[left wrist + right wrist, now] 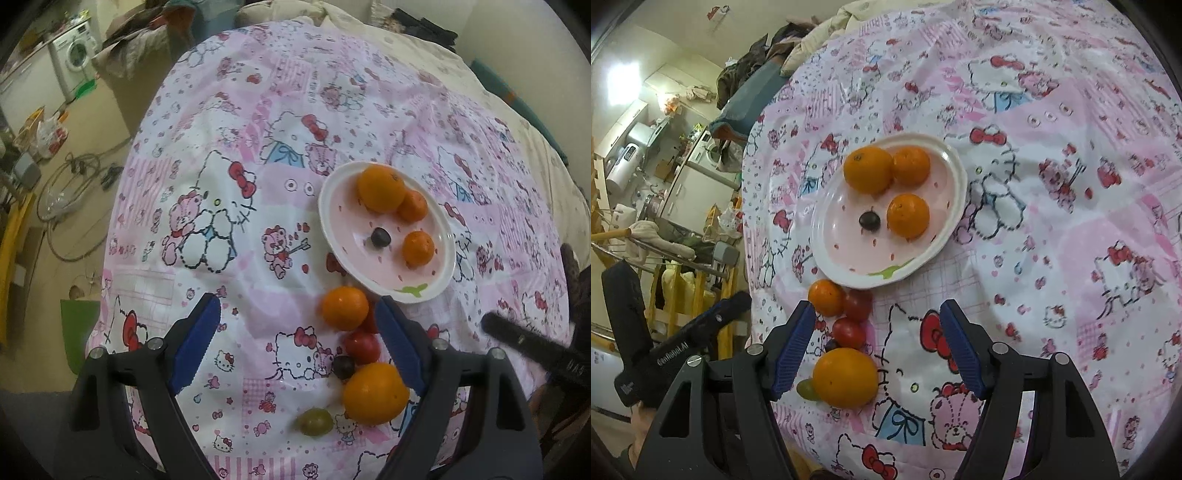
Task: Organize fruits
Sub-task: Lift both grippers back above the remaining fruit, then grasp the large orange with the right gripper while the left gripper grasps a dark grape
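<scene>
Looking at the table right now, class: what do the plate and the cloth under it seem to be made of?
Plate: likely glazed ceramic or melamine; smooth, glossy white rim, printed pink centre.
Cloth: looks like thin plastic-coated or woven fabric; wrinkles, faint sheen, printed cartoon pattern.

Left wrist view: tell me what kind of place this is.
Most likely a lived-in home, perhaps a small flat. A washing machine stands in the background, cables lie on the floor, and the plate of fruit sits on a cartoon-print cloth.

A lived-in home: a washing machine [75, 59], a drying rack [665, 254] with laundry, and a cartoon-print bedsheet [258, 147].
</scene>
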Available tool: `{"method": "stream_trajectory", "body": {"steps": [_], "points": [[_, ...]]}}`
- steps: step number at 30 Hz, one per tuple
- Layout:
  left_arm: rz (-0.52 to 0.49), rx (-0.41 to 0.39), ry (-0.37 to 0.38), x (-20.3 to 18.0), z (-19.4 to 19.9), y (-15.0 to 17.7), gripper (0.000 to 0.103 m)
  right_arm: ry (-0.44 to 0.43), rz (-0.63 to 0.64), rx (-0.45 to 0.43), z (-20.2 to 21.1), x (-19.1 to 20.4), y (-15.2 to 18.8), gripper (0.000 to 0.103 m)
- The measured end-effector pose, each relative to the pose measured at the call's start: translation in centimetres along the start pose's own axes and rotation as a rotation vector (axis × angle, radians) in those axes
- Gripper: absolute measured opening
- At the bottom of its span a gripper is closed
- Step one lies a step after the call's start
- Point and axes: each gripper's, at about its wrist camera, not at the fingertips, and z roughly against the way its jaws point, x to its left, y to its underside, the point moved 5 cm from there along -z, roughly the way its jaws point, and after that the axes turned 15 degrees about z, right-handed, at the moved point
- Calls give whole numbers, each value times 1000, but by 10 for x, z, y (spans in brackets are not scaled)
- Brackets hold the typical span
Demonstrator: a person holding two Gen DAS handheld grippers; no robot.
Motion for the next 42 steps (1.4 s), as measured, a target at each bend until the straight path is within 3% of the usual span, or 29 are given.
{"method": "stream_trajectory", "body": {"steps": [9,18,21,25,31,36,42], "points": [[65,37,7,10,-4,-3,83,-116,32,235,-65,34,39,73],[66,43,11,10,-4,-2,83,-52,148,318,-95,56,62,73],[56,47,1,9,-6,-1,83,-48,149,310,-92,54,61,65],[40,74,16,7,-11,1,83,-56,145,282,-82,51,56,64],[-41,127,-14,3,-28,13,83,-58,61,146,-39,27,32,64],[-183,229,-5,-17,-47,43,66,-26,-14,30,-2,1,13,64],[-351,329,-25,-41,-68,78,44,-12,-79,-27,22,-23,8,64]]}}
